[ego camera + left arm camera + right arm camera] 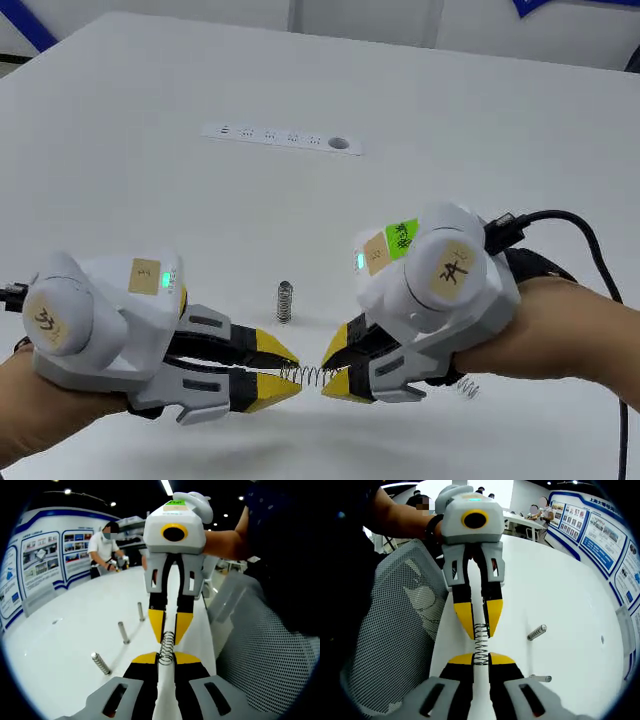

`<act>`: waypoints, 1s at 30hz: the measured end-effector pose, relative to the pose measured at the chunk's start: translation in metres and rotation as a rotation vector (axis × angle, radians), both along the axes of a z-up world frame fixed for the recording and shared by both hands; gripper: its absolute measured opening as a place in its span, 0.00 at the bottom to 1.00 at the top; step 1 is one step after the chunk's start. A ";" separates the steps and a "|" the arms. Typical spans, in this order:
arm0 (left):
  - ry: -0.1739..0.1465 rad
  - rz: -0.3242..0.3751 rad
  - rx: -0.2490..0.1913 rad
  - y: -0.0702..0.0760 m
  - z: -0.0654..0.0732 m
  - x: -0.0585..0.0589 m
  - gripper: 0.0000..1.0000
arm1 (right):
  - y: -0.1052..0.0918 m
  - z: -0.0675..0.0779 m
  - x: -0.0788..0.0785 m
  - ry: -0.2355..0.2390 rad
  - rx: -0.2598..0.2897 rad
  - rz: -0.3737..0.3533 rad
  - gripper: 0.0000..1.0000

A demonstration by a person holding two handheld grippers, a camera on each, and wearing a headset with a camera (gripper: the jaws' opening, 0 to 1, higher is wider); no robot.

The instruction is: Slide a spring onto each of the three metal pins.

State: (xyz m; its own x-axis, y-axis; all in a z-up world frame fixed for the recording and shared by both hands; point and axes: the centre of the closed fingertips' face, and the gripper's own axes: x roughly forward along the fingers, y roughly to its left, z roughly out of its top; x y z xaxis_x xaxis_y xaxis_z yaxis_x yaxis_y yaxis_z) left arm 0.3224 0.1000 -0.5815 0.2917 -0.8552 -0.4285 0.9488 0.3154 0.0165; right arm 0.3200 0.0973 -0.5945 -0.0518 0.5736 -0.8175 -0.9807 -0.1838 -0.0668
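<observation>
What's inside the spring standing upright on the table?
A metal pin: its rounded tip pokes out of the top of the spring. The coils hide the rest of the pin, down to its base.

Spring (308, 375): both ends hidden inside the clamped jaws of left gripper (290, 373) and right gripper (328, 377). Loose spring (467, 387): partly covered. Cable (600, 270): cut off at bottom edge.

1. This is looking like a lab or training hall: blue-trimmed display boards (40, 555) are lining the wall.
2. A wide white workbench (130, 110) is carrying a built-in power strip (282, 137) at its far side.
3. Other people (103, 550) are working at white tables (524, 522) farther off.
4. A mesh office chair (405, 610) is standing near the bench.
</observation>
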 end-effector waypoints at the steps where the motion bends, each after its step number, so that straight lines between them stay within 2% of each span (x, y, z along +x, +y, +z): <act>1: -0.002 0.000 0.001 0.000 0.000 0.000 0.10 | 0.000 0.000 0.000 -0.001 0.002 0.001 0.12; 12: -0.006 -0.009 -0.036 -0.004 0.013 -0.002 0.10 | -0.002 -0.003 0.000 0.013 -0.002 -0.004 0.13; 19: -0.014 -0.006 -0.043 -0.004 0.016 -0.002 0.10 | -0.003 0.000 0.001 0.009 0.001 -0.008 0.12; 24: -0.008 0.001 -0.051 -0.002 0.015 -0.002 0.10 | -0.002 0.012 0.002 0.005 0.016 -0.027 0.12; 30: 0.000 0.005 -0.047 -0.001 0.011 -0.001 0.10 | 0.008 0.035 0.000 0.020 0.073 -0.043 0.12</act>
